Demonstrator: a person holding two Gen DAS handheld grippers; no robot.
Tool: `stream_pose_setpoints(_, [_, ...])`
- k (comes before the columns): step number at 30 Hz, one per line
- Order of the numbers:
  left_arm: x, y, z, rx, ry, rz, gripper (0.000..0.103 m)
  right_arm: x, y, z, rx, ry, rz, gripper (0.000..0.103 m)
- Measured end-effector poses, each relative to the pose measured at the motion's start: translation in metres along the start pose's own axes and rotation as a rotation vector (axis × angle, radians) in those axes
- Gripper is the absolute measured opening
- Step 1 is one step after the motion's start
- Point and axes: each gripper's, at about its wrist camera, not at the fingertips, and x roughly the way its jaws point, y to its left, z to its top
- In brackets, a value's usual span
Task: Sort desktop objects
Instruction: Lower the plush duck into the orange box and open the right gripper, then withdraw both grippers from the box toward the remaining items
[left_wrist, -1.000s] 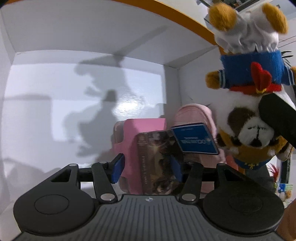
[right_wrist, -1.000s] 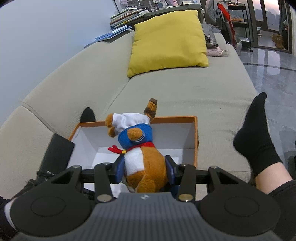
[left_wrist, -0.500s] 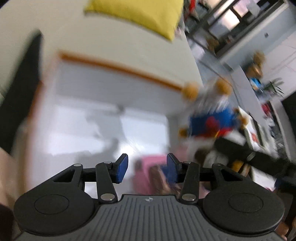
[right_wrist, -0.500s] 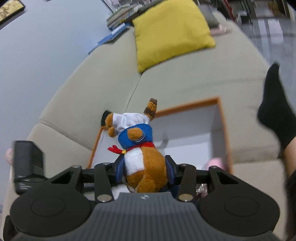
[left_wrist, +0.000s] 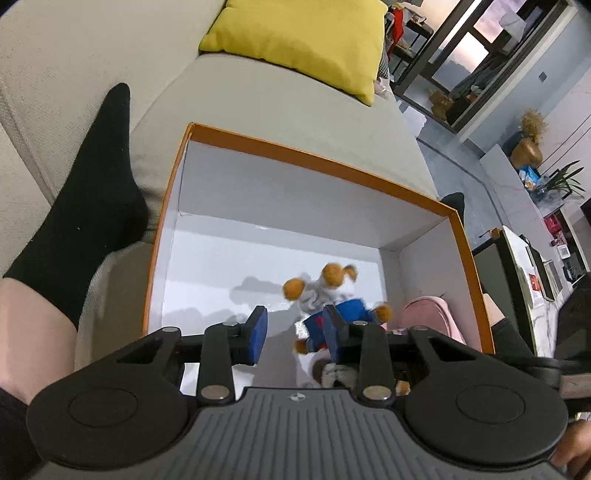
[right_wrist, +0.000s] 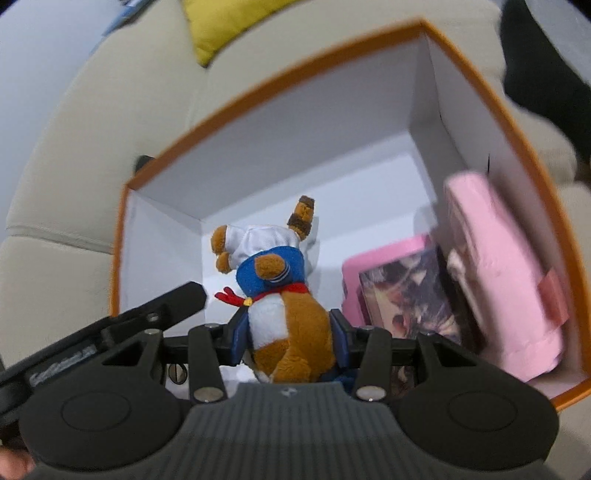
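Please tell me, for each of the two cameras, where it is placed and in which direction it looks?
Left wrist: sits on the left claw, looking steeply down into the orange-edged box on the sofa; its jaws, just closing, hold nothing; a black-socked foot shows.
Right wrist: sits on the right claw, looking down into the box; shut on the plush dog; the left claw crosses the lower left.
Shared: box, plush dog, pink items, yellow cushion.
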Motion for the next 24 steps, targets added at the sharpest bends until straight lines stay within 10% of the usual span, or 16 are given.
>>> stream_pose_setpoints(16, [0.001,0.014,-0.004,-0.01,-0.013,-0.053,0.037,0.006,0.017,-0.003,-0.104,0.025,-0.116,0.064])
stream_pose_setpoints(24, [0.002,0.015,-0.006,-0.015,-0.013,-0.064,0.037,-0.002,0.025,-0.006,-0.247,0.067,-0.124,0.052])
